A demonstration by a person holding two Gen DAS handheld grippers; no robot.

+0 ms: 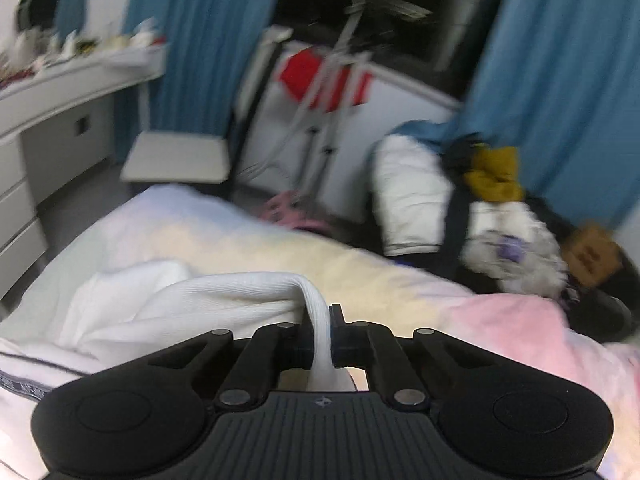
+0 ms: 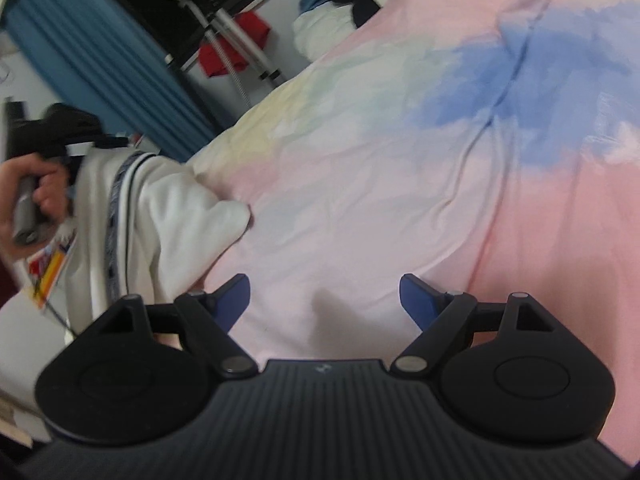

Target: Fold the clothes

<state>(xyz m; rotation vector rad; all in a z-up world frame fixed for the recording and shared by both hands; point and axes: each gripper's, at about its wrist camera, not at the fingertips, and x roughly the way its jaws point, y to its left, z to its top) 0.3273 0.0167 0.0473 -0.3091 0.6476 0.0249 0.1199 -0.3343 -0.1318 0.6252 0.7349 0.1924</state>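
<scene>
1. Closest to the lens, the left gripper [image 1: 322, 334] is clamped tight on a bunched strip of a white garment [image 1: 192, 300]; the ribbed cloth runs between its jaws and spills out leftward onto the bed.

2. Just beyond, in the left wrist view, the rest of the garment lies rumpled to the left of the gripper, with a dark-striped trim showing at the frame's lower left edge.

3. The right gripper [image 2: 324, 296] hangs over bare pastel bedding [image 2: 380, 184] with its blue-padded jaws spread wide and nothing between them.

4. From the right wrist view, the white garment [image 2: 160, 216] sits off to that gripper's left, draped at the bed's edge with its striped band running roughly up and down the frame. A hand [image 2: 28, 200] holding the other gripper's handle is at its far side.

5. The left gripper already has the cloth. The right is apart from it, so any second grasp would, by this reading, mean travelling leftward toward the garment's free end. How far the folding has gone cannot be judged: the cloth is bunched, not flat.

6. Farther off, a heap of clothes [image 1: 492, 200] crowds the bed's far corner.

7. At the back, blue curtains [image 1: 208, 40] and a drying rack [image 1: 332, 80] carrying something red close the scene, all blurred.
</scene>
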